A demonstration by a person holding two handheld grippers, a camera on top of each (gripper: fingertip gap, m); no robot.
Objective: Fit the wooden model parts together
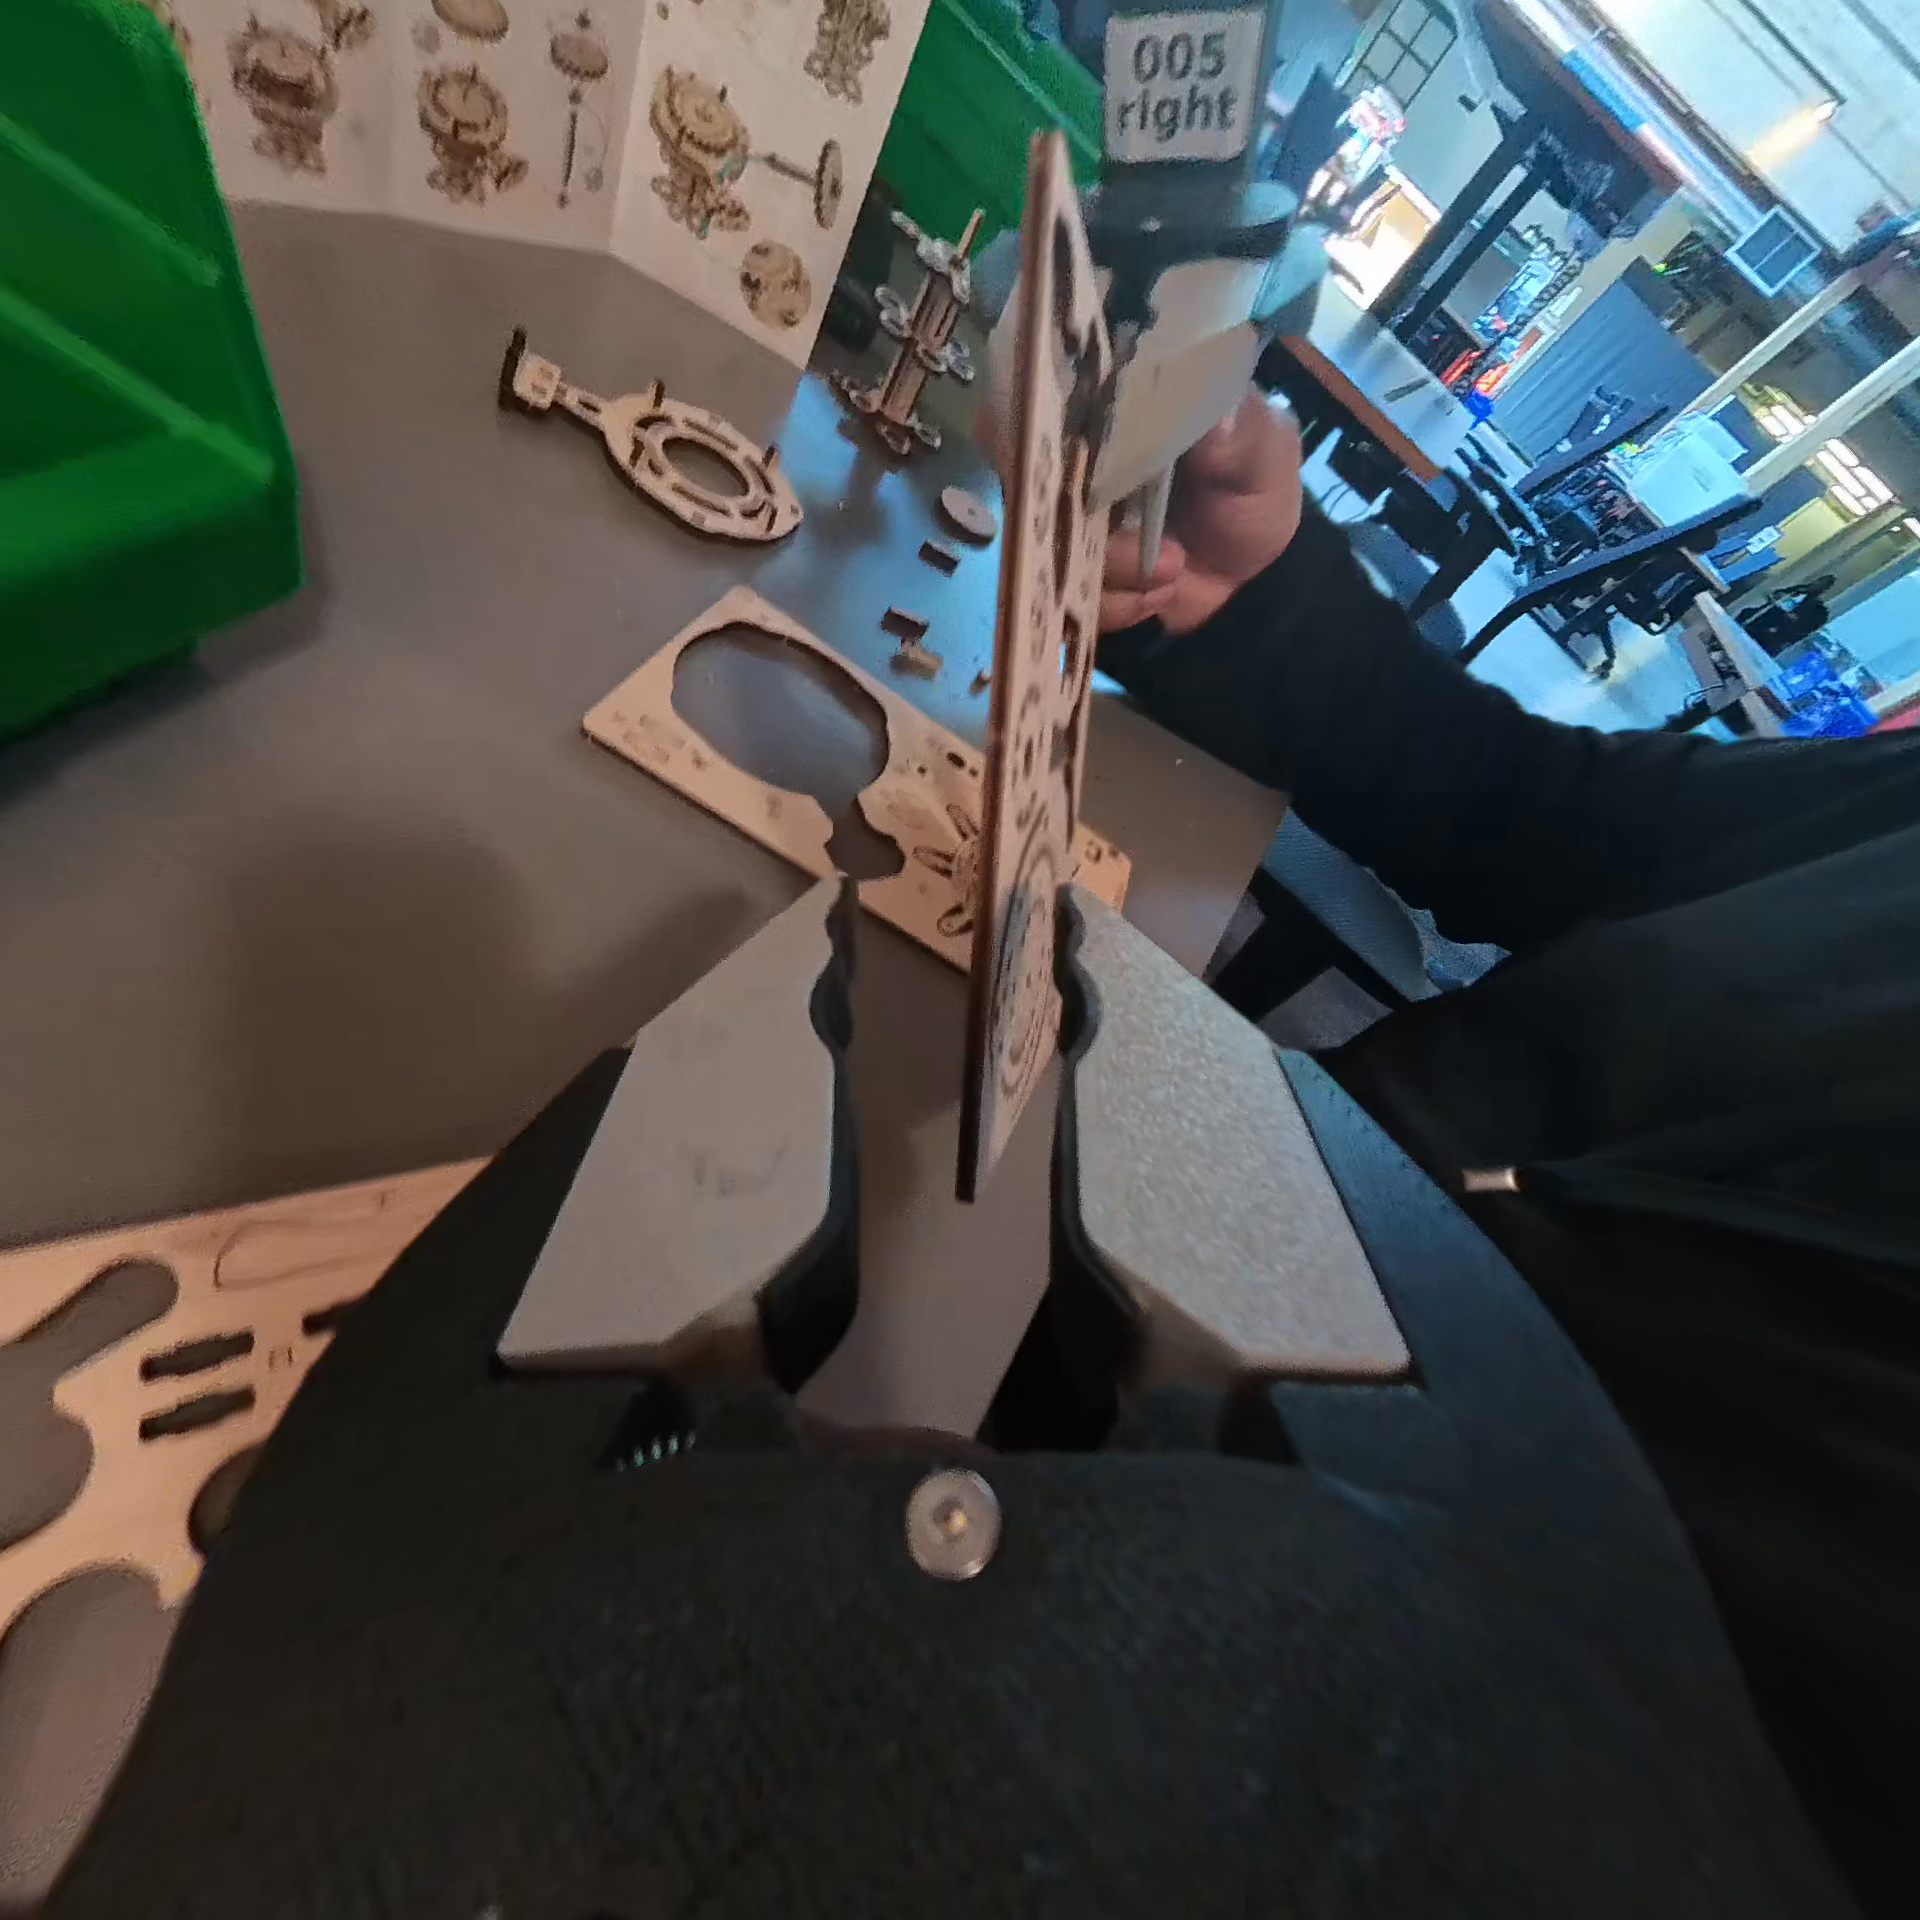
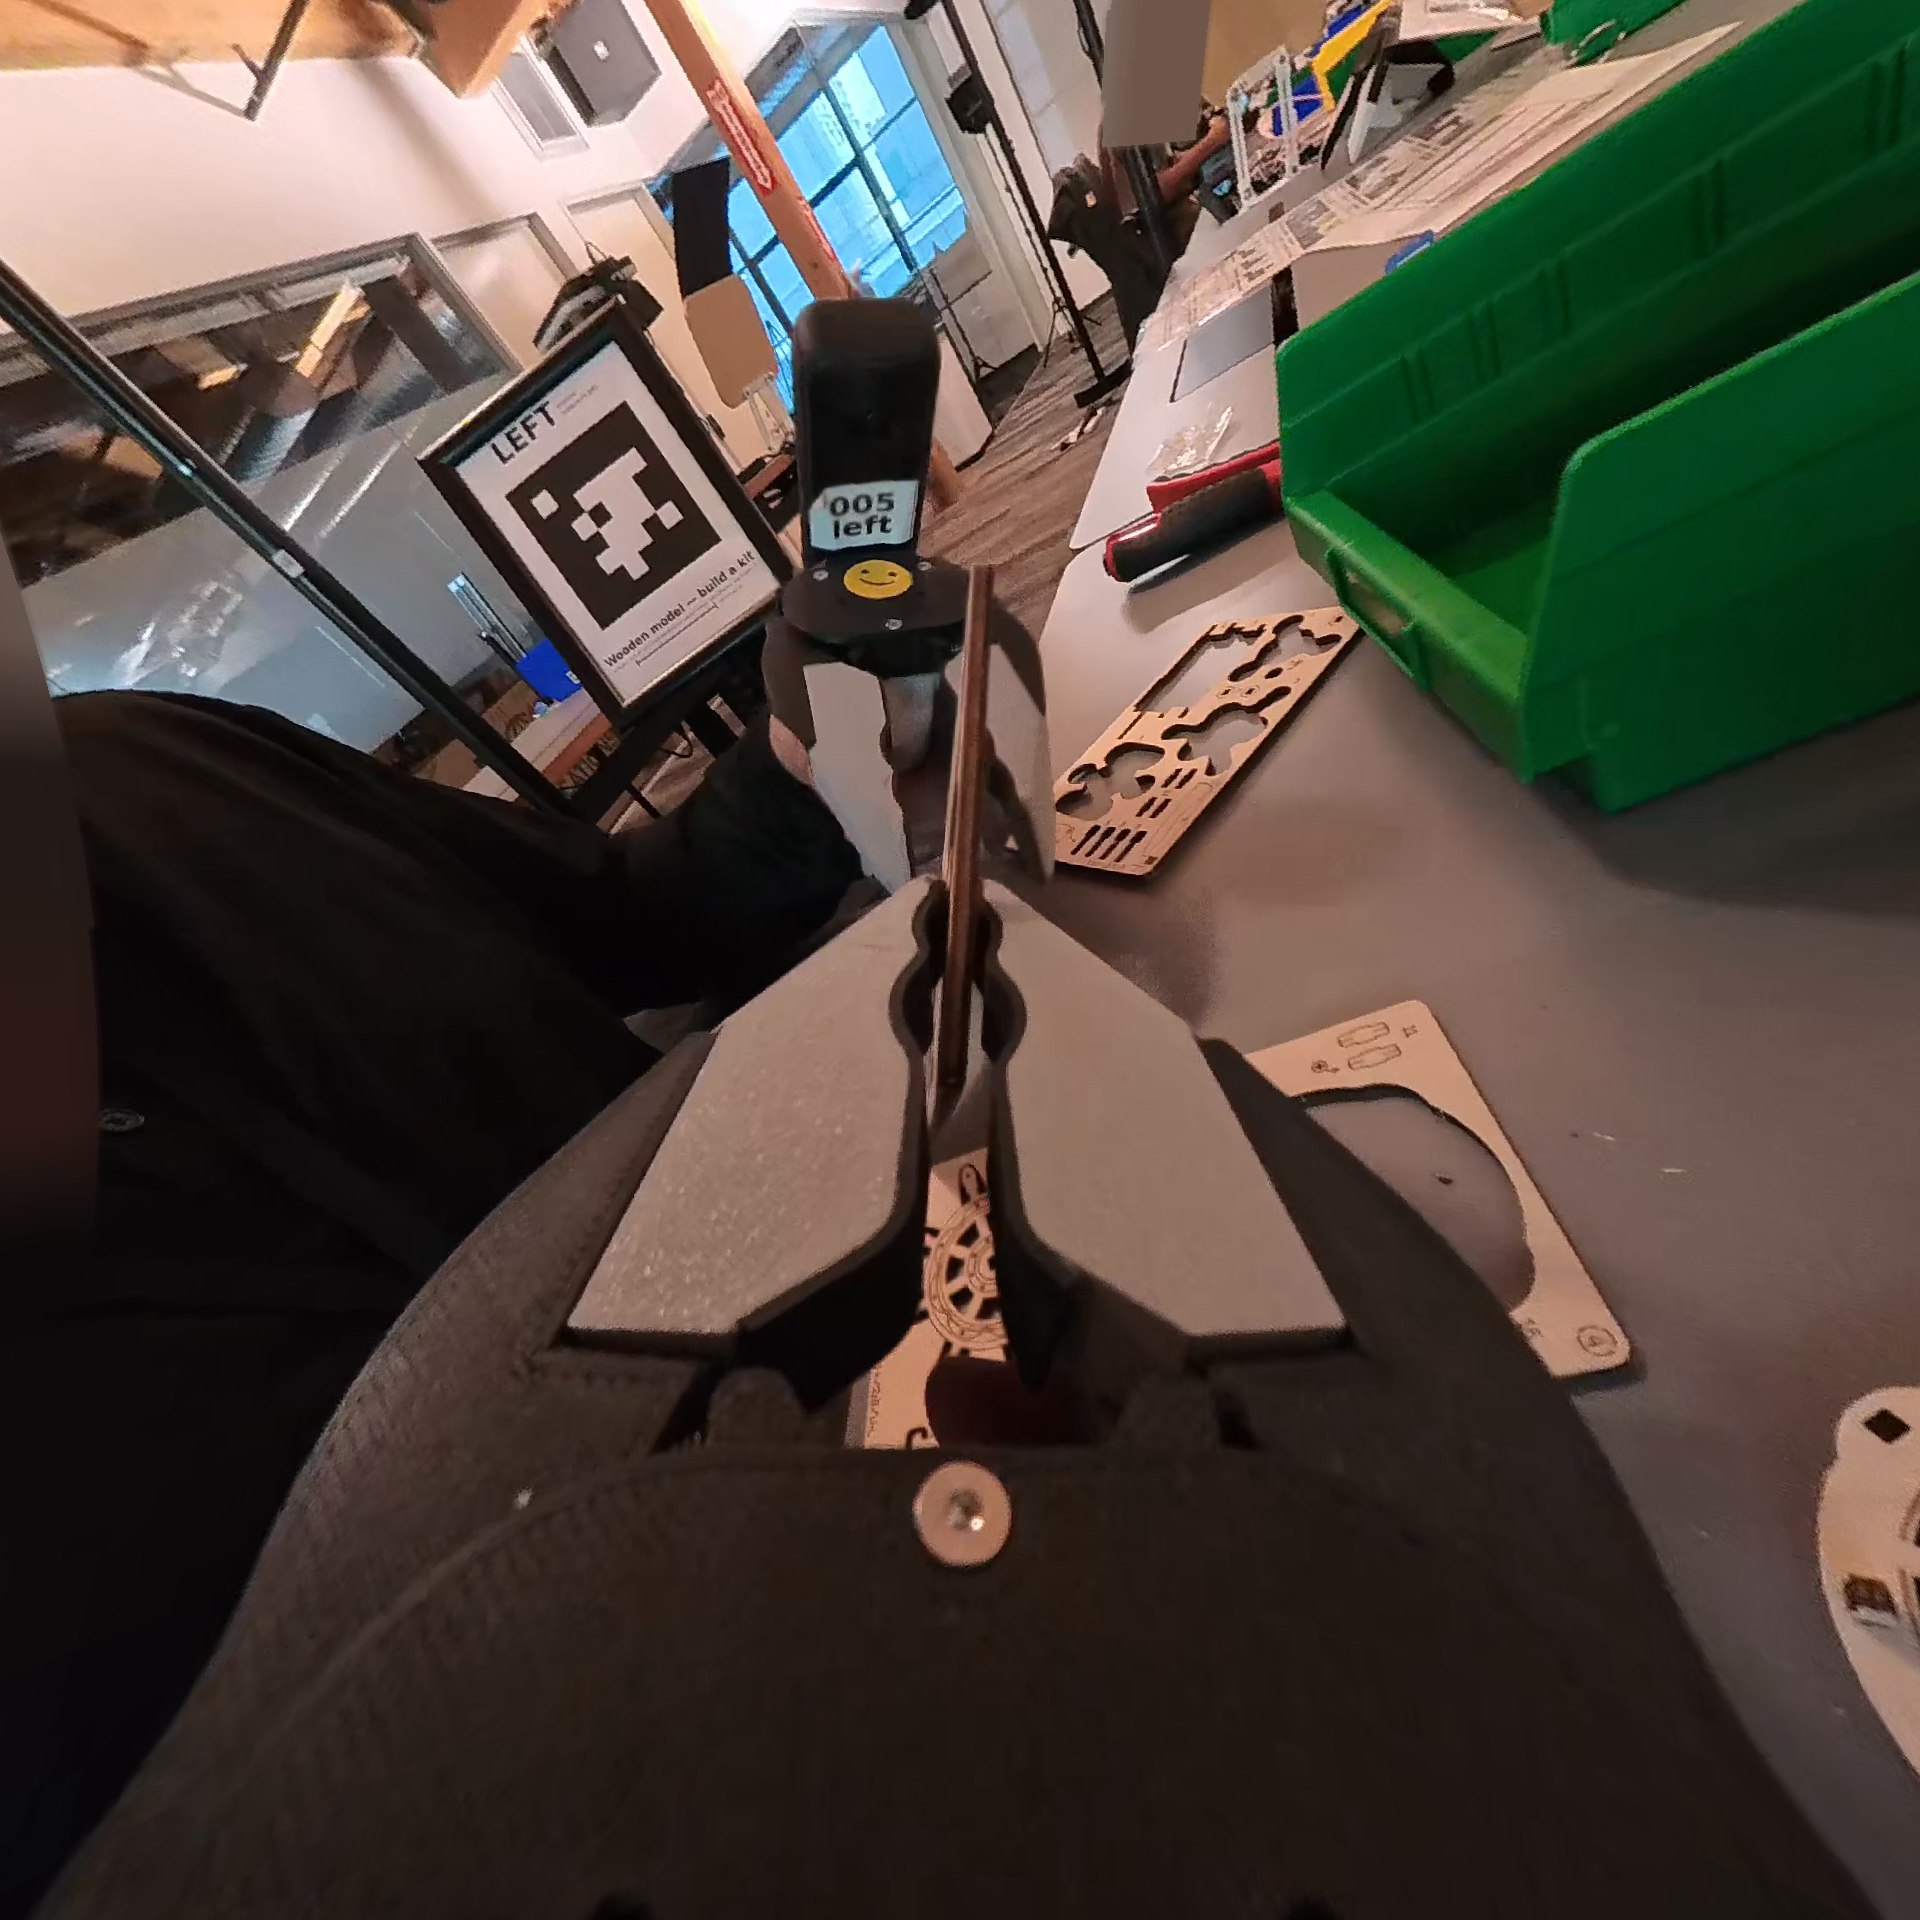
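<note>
A thin wooden parts sheet [image 1: 1039, 623] with cut-out shapes stands on edge above the grey table [image 1: 364, 831]. My right gripper [image 2: 961, 904] is shut on one end of it; the sheet [image 2: 971, 748] runs edge-on between its pads. In the left wrist view the right gripper [image 1: 1101, 416] grips the sheet's far end. My left gripper [image 1: 956, 899] is open around the near end. The sheet stands close to the right finger [image 1: 1143, 1039], and a clear gap separates it from the left finger [image 1: 727, 1091]. The right wrist view shows the left gripper [image 2: 956, 831] open around the sheet.
Two spent wooden sheets lie flat [image 1: 727, 727] [image 1: 156, 1403]. An oval wooden base [image 1: 665, 457], a small wooden tower [image 1: 925, 343] and loose small pieces [image 1: 914, 644] sit farther back. An instruction sheet [image 1: 520, 104] and green bins [image 2: 1610, 468] stand behind. A red-handled tool [image 2: 1195, 520] lies nearby. My hands' fingertips stand some 8 cm from each other.
</note>
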